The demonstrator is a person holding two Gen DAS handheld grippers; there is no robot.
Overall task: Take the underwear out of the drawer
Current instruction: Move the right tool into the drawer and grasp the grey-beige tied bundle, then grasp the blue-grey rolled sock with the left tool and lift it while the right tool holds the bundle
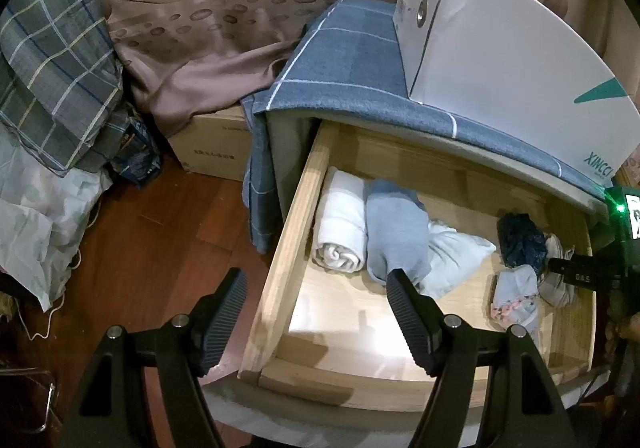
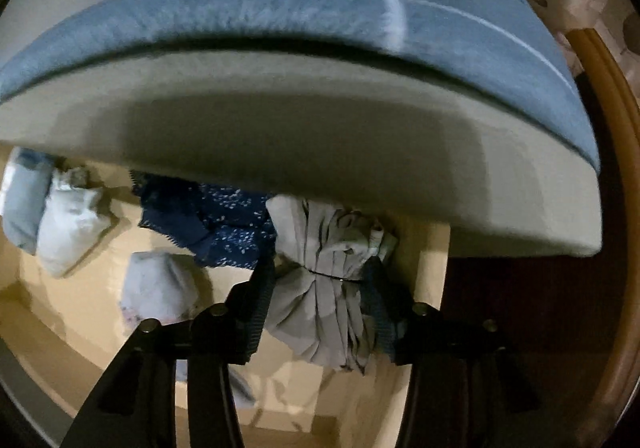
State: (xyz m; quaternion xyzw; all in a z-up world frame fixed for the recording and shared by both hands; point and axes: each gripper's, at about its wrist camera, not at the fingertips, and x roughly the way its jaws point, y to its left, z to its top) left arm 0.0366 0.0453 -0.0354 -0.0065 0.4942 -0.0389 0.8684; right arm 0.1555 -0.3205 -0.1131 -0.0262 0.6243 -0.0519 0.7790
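Wooden flooring (image 1: 132, 248) lies beside the open drawer (image 1: 280, 268), my landmark. Nearest, my left fingers (image 1: 316, 312) hang spread and empty over the drawer's front left corner. Inside it, at the right end, my right fingers (image 2: 320, 284) are clenched on grey bunched underwear (image 2: 328, 288). Farther back, a blue cloth (image 1: 344, 64) covers the cabinet above the drawer.
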